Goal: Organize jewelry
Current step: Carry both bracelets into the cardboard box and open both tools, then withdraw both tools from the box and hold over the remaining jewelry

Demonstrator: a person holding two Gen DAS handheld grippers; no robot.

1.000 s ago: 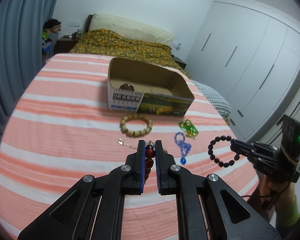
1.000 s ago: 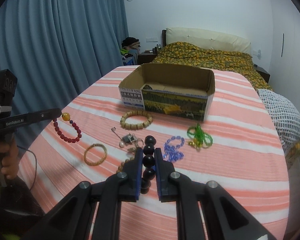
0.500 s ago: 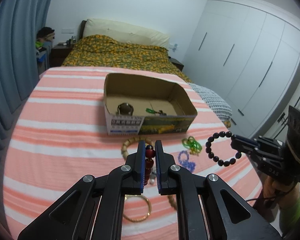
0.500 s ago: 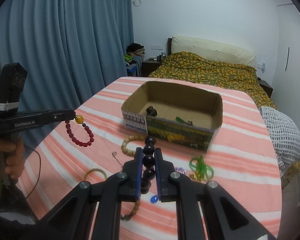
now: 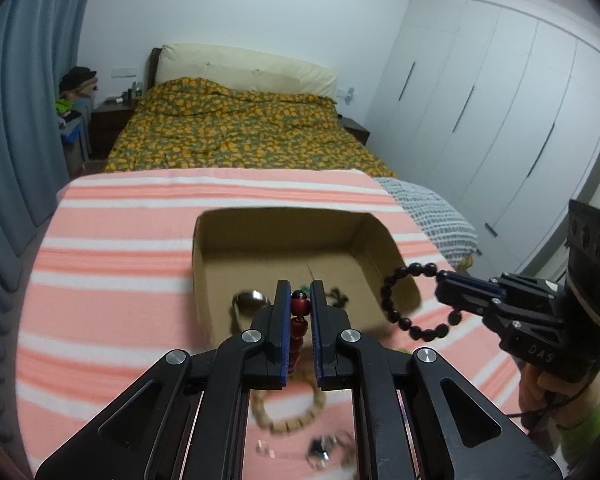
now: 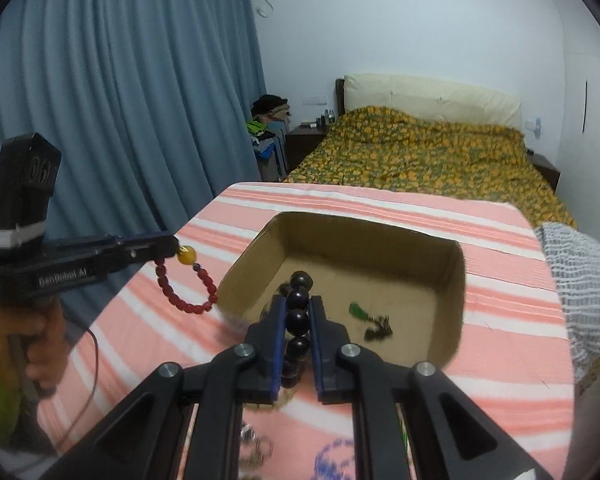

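Two beaded bracelets held over an open cardboard box, jewelry sorting partly done.

The left tool (image 5: 300, 312) is clamped tight on a red bead bracelet (image 6: 184, 292), which dangles just left of the cardboard box (image 6: 456, 280); the right tool (image 6: 298, 320) is pinched closed on a black bead bracelet (image 5: 404, 300), hanging at the box's right near corner. Neither is dropped in yet. Inside the box lie a round metal piece (image 5: 250, 300), a small green item (image 6: 358, 311) and a dark tangled piece (image 6: 378, 328). Left on the striped worktop (image 5: 120, 248), near the box, are a wooden bead bracelet (image 5: 288, 420), blurred silver pieces (image 5: 324, 450) and a blue beaded string (image 6: 332, 460). Roughly half appears sorted, by my judgement.
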